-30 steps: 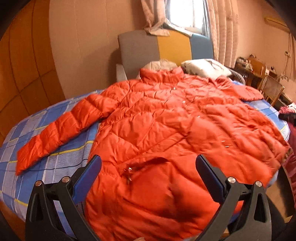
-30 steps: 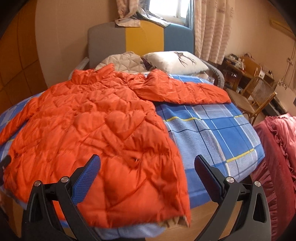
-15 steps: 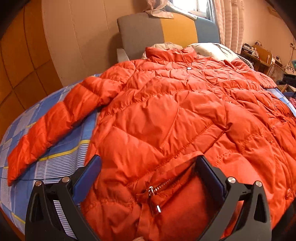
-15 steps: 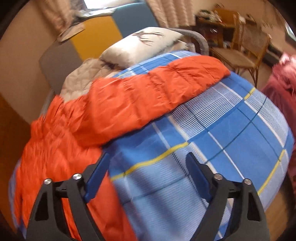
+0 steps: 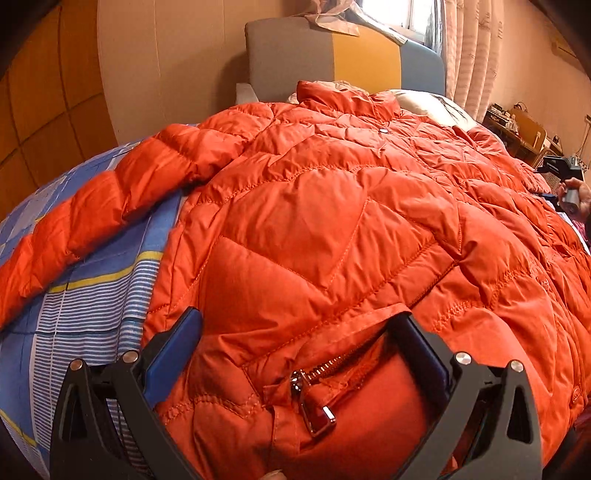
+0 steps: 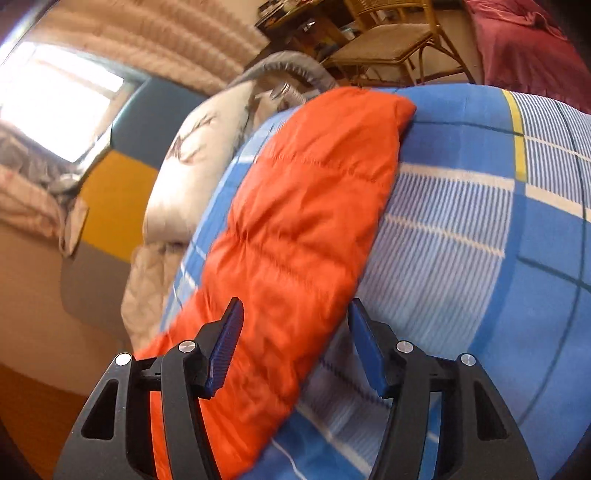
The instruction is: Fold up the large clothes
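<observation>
Room: bedroom with tan walls, curtained window (image 5: pixel 391 14), a headboard (image 5: pixel 343 59) in grey, yellow and blue.
Surface: bed (image 5: pixel 85 295) under a blue checked sheet, pillow (image 6: pixel 195 147) near the headboard.
Jacket (image 5: pixel 332 229): orange quilted, spread front-up across the bed, collar toward the headboard, hem nearest the left view.
Left sleeve (image 5: pixel 96 218): stretched out over the sheet, away from the body.
Right sleeve (image 6: pixel 306 221): lying straight on the sheet, cuff toward the pillow end.
Left tool (image 5: pixel 299 339): jaws wide, straddling the hem fabric around the pocket zipper (image 5: pixel 314 398); pads not seen pressing.
Right tool (image 6: pixel 295 343): jaws part-way, just been closing, sleeve between the pads (image 6: pixel 225 350), no firm pinch visible.
Step, judged: taking the right sleeve to fold it across the body.
Doing it well: pinch both layers near the sleeve edge, lift little, carry over flat, keep the hem anchored against sliding.
</observation>
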`<state>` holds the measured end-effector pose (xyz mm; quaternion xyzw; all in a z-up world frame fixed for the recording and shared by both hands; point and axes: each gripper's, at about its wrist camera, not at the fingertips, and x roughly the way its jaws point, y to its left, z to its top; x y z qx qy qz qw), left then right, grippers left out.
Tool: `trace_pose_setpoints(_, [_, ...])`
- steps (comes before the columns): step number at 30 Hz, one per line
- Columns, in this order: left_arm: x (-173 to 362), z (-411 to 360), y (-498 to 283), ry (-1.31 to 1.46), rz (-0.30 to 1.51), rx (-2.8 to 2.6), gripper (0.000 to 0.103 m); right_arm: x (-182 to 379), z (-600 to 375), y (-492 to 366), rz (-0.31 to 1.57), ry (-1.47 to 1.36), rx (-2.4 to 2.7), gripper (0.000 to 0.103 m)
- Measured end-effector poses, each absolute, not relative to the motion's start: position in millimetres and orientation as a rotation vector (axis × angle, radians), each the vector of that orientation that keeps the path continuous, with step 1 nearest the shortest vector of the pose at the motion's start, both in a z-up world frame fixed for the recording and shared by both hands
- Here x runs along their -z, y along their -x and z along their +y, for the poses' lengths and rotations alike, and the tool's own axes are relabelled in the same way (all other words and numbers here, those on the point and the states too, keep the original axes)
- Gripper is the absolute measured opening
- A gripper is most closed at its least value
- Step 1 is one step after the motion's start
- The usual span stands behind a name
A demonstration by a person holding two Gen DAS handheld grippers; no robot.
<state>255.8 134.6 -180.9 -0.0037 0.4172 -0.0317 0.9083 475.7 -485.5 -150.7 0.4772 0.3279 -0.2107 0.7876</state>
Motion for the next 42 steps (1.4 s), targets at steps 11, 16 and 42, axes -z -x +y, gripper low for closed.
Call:
trace_pose_setpoints(11, [183, 137, -258, 0.023, 0.866, 0.067, 0.101, 126, -475, -497, 0.772, -0.786, 0.427, 0.009])
trace_pose_setpoints(16, [182, 136, -258, 0.015, 0.867, 0.063, 0.101, 90, -442, -492, 0.753, -0.650, 0.332, 0.008])
trace_pose_setpoints(42, [182, 141, -251, 0.038, 0.836, 0.073, 0.101, 63, -25, -434, 0.906, 0.136, -0.468, 0.004])
